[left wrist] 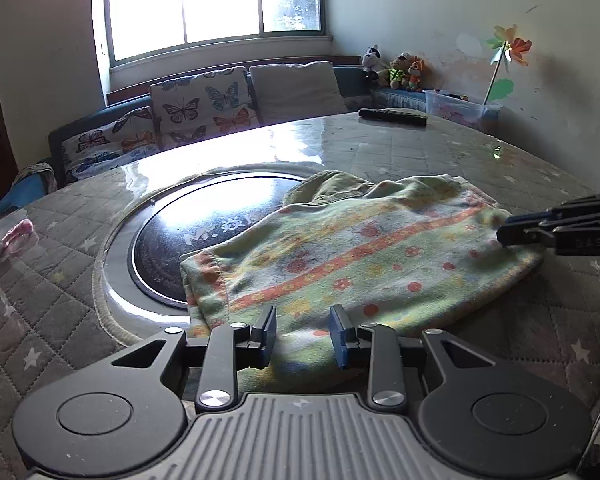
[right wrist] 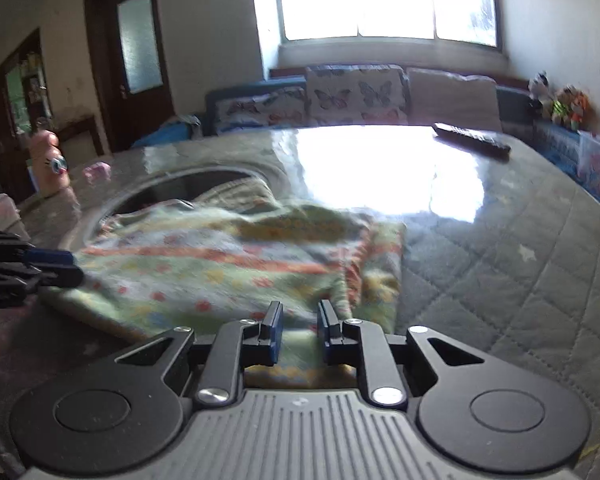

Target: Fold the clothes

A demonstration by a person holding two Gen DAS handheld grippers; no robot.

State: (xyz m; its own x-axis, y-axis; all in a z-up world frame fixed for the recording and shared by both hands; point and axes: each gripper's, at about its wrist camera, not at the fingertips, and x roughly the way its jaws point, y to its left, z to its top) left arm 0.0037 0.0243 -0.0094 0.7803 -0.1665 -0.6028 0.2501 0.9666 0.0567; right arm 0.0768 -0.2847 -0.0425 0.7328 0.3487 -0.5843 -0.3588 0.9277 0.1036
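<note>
A folded green garment [left wrist: 340, 256] with orange stripes and flower dots lies on the quilted table cover [left wrist: 420, 152], partly over a round black plate [left wrist: 204, 216] set into the table. My left gripper [left wrist: 303, 334] hovers over the garment's near left edge, jaws apart, the cloth showing below the gap. It also shows at the left edge of the right wrist view [right wrist: 74, 268]. My right gripper [right wrist: 300, 334] sits over the garment's [right wrist: 220, 272] near right part with a narrow gap. Its tips [left wrist: 504, 234] touch the cloth's right edge. Whether its pads press on cloth I cannot tell.
A black remote [left wrist: 392, 117] lies at the table's far edge. A small pink thing [left wrist: 18, 234] rests at the far left. Behind the table are a sofa with butterfly cushions [left wrist: 204, 104], a clear plastic box [left wrist: 460, 108] and soft toys.
</note>
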